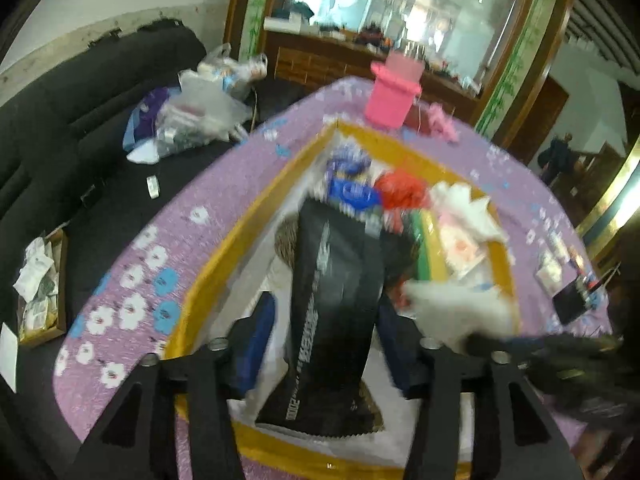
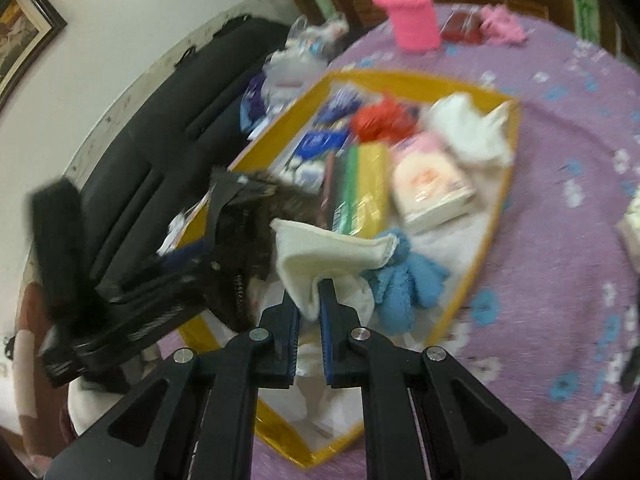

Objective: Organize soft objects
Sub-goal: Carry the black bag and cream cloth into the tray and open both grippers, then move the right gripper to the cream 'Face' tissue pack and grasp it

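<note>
Currently the right claw [image 2: 310, 304] is clamped on a cream cloth [image 2: 328, 252], which hangs over the near end of the yellow-rimmed bin [image 2: 502, 208]. Ahead of its tips lie a blue plush [image 2: 408, 276], a striped pack [image 2: 360, 184] and a pink pack [image 2: 428, 184]; beyond them sit red [image 2: 384, 120] and white [image 2: 468, 132] soft items.

The left claw [image 1: 326, 336] stands part open, jaws either side of a black packet [image 1: 336, 292] that lies in the bin; the frames are too blurred to say whether the pads touch it.

Risks, as judged:
- The cloth is pinched by a small fold only. A quick swing could pull it free, so that it falls outside the rim onto the purple cover [image 2: 560, 240].
- Both claws work the same end of the bin, close together. They could collide, or the cloth could drape over the left claw.
- The packet rests unsupported and may slide onto neighbouring items.
</note>
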{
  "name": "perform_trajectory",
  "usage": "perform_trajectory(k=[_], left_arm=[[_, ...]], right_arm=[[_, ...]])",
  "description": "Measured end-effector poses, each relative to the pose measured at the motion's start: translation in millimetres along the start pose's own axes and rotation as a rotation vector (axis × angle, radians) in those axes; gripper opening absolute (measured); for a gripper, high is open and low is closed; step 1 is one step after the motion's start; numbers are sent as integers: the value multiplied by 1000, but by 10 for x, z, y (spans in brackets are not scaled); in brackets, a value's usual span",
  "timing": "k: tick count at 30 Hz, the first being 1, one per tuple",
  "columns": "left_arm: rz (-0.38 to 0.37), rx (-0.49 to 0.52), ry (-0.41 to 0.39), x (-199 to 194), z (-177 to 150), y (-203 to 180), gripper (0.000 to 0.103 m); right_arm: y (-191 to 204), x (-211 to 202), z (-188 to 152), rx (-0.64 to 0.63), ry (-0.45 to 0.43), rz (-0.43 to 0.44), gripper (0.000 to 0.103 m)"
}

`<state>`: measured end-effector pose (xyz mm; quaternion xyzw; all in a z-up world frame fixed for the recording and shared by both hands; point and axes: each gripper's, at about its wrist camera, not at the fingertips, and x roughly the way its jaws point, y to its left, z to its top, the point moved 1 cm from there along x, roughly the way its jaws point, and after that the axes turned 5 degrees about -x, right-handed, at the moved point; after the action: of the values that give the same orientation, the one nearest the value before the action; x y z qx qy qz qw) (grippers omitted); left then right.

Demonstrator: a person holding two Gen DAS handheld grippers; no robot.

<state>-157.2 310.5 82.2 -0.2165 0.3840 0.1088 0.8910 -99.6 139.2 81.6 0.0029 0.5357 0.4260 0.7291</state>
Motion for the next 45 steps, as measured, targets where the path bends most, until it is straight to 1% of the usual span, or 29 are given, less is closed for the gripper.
perform_trajectory(k=[1, 2, 3, 5, 6, 7, 8, 10, 11, 15, 18, 22, 27, 34, 39, 45], left_arm=[[-1, -4, -20, -41, -35, -6, 70], [-1, -13, -55, -142, -21, 5, 74], [1, -17, -76, -218, -51, 13, 81], [13, -22, -134, -373, -58, 12, 83], [21, -17, -156, -435, -71, -6, 85], [32, -7, -169, -472, -93, -37, 88], [53, 10, -184, -509, -107, -85, 88], [80, 45, -210, -561, -150, -196, 89], [91, 56, -218, -586, -199, -273, 89], [147, 123, -240, -650, -336, -584, 89], [187, 176, -257, -674, -403, -811, 89], [206, 233, -268, -738, -478, -1082, 89], [198, 301, -254, -733, -561, -1398, 89], [185, 390, -204, -615, -618, -1828, 90], [165, 448, -170, -485, -633, -2153, 90], [137, 490, -107, -241, -629, -2440, 90]], right_arm=[[12, 61, -4, 3, 14, 10, 8], [14, 119, -9, 5, 27, 7, 11], [17, 161, -11, 1, 38, 0, 14], [33, 154, 1, -15, 28, -18, 23], [37, 117, 6, -23, 12, -26, 25], [39, 65, 5, -29, -3, -29, 32], [38, 6, 8, -33, -20, -24, 41], [28, -135, 15, -35, -58, -11, 49], [12, -233, 10, -38, -85, -13, 50], [-56, -517, -23, -44, -139, -41, 50], [-209, -741, -78, -26, -176, -68, 50], [-510, -1020, -177, 21, -215, -125, 50], [-959, -1394, -347, 93, -252, -200, 49], [-1601, -1877, -577, 210, -297, -323, 49], [-1951, -2128, -715, 276, -324, -363, 49], [-2334, -2276, -800, 351, -341, -383, 49]])
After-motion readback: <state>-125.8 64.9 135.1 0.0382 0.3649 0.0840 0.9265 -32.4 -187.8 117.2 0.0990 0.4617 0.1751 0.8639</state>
